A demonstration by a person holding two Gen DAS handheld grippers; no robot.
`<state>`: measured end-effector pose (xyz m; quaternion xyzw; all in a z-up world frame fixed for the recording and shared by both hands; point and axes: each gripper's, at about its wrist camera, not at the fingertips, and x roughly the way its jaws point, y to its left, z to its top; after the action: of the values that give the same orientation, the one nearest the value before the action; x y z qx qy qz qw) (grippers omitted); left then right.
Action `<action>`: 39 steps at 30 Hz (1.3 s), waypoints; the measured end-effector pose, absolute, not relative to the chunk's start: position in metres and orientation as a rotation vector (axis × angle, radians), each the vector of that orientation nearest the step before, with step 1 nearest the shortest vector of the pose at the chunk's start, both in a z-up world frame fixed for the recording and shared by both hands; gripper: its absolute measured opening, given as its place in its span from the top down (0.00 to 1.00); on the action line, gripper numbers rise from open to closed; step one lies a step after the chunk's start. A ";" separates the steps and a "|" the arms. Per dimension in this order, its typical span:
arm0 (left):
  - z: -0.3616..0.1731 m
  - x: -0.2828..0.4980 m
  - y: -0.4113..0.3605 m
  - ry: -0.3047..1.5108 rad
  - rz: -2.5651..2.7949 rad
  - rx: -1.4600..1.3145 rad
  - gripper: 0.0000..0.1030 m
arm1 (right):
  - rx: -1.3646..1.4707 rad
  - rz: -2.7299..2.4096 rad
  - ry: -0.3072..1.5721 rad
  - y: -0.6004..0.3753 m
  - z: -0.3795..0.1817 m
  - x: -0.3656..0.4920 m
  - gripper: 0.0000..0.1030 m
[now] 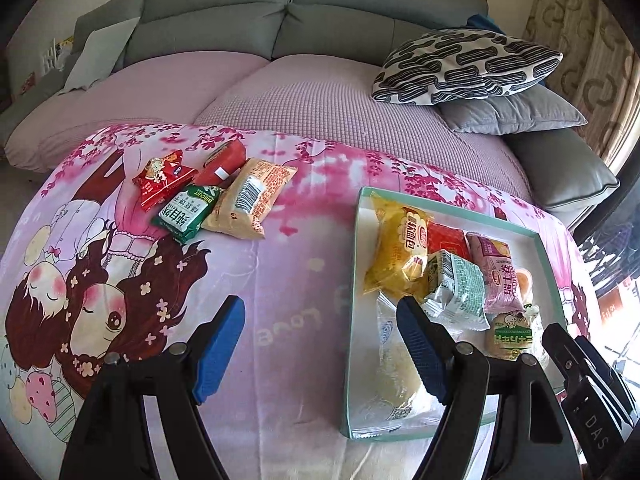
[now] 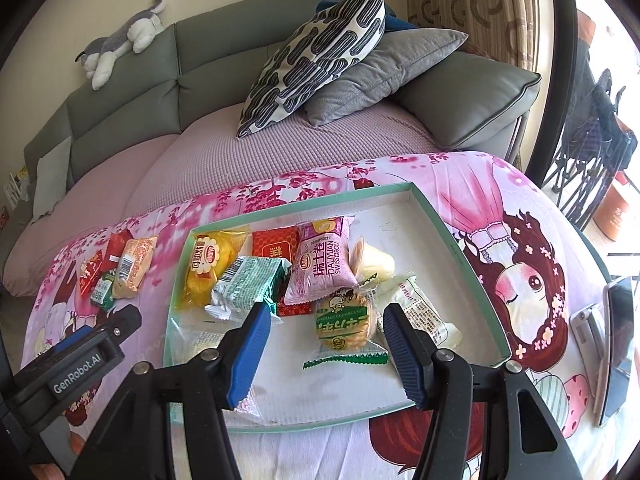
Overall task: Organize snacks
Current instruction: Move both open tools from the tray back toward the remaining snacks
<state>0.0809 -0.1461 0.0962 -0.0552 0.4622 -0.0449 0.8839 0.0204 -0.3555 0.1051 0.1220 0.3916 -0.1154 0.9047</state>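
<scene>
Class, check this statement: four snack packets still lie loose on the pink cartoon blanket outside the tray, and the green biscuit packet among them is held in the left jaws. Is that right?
Not quite. The left gripper is open and holds nothing; the green biscuit packet lies on the blanket well ahead of it, as the left wrist view shows. The rest stands: four packets lie loose outside the tray.

The pink snack pack (image 2: 323, 262) reads "DALIYUAN SWISS ROLL". The green pack (image 1: 188, 213) outside the tray says "BISCUIT". The left tongs (image 2: 78, 364), seen from the right wrist, carry "GenRobot.AI". The right tongs (image 1: 596, 434), seen from the left wrist, show "DAS". The pink cloth (image 1: 288, 326) bears "Love", upside down.
</scene>
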 end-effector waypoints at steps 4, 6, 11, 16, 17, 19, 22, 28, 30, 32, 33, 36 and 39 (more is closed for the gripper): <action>0.094 0.082 -0.144 0.967 -0.085 -0.119 0.23 | 0.256 -0.234 0.814 -0.356 0.102 0.022 0.39; 0.092 0.083 -0.144 0.971 -0.086 -0.117 0.23 | 0.265 -0.234 0.822 -0.358 0.100 0.024 0.34; 0.082 0.087 -0.141 0.974 -0.071 -0.148 0.07 | 0.300 -0.268 0.830 -0.367 0.085 0.029 0.00; 0.066 0.094 -0.136 1.017 -0.051 -0.160 0.07 | 0.348 -0.274 0.841 -0.376 0.072 0.031 0.00; 0.064 0.095 -0.135 1.019 -0.045 -0.157 0.07 | 0.349 -0.276 0.840 -0.377 0.070 0.032 0.00; 0.060 0.097 -0.134 1.027 -0.043 -0.158 0.06 | 0.351 -0.272 0.837 -0.377 0.067 0.032 0.00; 0.056 0.097 -0.131 1.027 -0.068 -0.180 0.06 | 0.364 -0.253 0.823 -0.378 0.065 0.033 0.00; 0.056 0.096 -0.129 0.986 -0.084 -0.184 0.05 | 0.396 -0.210 0.776 -0.375 0.066 0.035 0.00; 0.056 0.095 -0.127 0.966 -0.092 -0.192 0.05 | 0.408 -0.188 0.769 -0.373 0.066 0.036 0.00; 0.056 0.094 -0.125 0.955 -0.097 -0.199 0.05 | 0.403 -0.176 0.775 -0.369 0.065 0.037 0.00; 0.056 0.093 -0.123 0.952 -0.102 -0.206 0.04 | 0.393 -0.175 0.779 -0.367 0.065 0.038 0.00; 0.055 0.092 -0.119 0.946 -0.121 -0.232 0.04 | 0.362 -0.168 0.792 -0.361 0.064 0.040 0.00; 0.057 0.091 -0.113 0.932 -0.144 -0.254 0.04 | 0.346 -0.163 0.796 -0.356 0.064 0.041 0.00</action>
<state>0.0907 -0.1133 0.0571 -0.1219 0.4478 -0.0694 0.8831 0.0412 -0.3559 0.0636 0.1675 0.3852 -0.0791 0.9041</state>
